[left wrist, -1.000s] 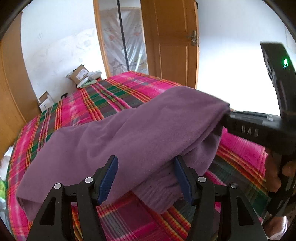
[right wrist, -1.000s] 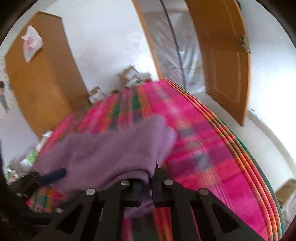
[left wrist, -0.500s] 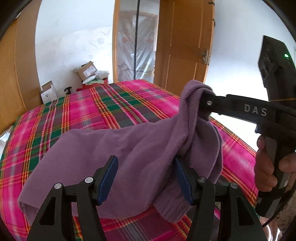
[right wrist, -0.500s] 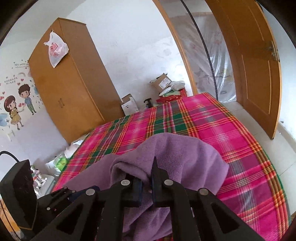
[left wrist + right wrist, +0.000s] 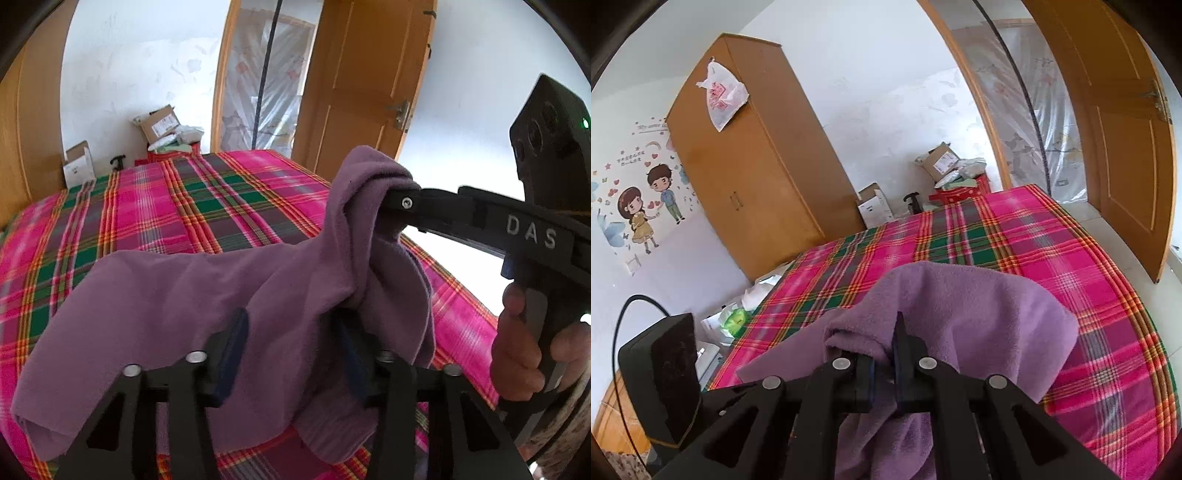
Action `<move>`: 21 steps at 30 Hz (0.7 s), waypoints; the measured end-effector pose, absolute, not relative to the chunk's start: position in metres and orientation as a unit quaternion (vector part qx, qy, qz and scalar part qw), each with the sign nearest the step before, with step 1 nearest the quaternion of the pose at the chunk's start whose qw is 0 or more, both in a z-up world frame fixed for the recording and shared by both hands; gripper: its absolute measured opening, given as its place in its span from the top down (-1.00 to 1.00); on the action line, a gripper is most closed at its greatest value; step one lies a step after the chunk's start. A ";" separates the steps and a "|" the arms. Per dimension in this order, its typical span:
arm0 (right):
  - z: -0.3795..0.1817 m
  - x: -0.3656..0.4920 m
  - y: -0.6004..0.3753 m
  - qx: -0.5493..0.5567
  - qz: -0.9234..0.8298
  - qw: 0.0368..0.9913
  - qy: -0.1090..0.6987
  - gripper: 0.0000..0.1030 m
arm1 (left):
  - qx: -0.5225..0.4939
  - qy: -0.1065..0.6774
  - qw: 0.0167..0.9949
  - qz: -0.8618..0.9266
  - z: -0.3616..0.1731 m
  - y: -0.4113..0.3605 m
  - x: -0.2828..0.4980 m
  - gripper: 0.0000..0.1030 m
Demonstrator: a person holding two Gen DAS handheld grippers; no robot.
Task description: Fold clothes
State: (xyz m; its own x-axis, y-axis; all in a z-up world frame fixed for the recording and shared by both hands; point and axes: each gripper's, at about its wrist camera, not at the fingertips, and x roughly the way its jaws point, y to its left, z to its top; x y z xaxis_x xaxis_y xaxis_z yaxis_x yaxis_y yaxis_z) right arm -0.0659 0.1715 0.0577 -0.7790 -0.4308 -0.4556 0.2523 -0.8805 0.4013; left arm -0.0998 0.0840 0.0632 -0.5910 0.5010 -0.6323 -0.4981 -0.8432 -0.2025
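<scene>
Purple garment (image 5: 177,295) hangs pinched in right claw (image 5: 884,363) above bed (image 5: 221,206).

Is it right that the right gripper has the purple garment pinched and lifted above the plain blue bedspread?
Not quite: the bedspread is pink, green and orange plaid, as the right wrist view shows. The right gripper does have the purple garment pinched and lifted.
</scene>
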 end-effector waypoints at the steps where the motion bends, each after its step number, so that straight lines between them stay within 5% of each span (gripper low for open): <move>1: 0.058 -0.066 0.170 0.276 -0.929 0.186 -0.159 0.86 | -0.355 -0.005 0.281 0.891 0.063 0.083 -0.101 0.44; 6: 0.062 -0.068 0.163 0.274 -0.930 0.191 -0.151 0.86 | -0.354 -0.025 0.277 0.893 0.065 0.075 -0.107 0.83; 21: 0.075 -0.083 0.130 0.272 -0.925 0.225 -0.140 0.86 | -0.309 -0.083 0.211 0.924 0.093 0.016 -0.113 0.87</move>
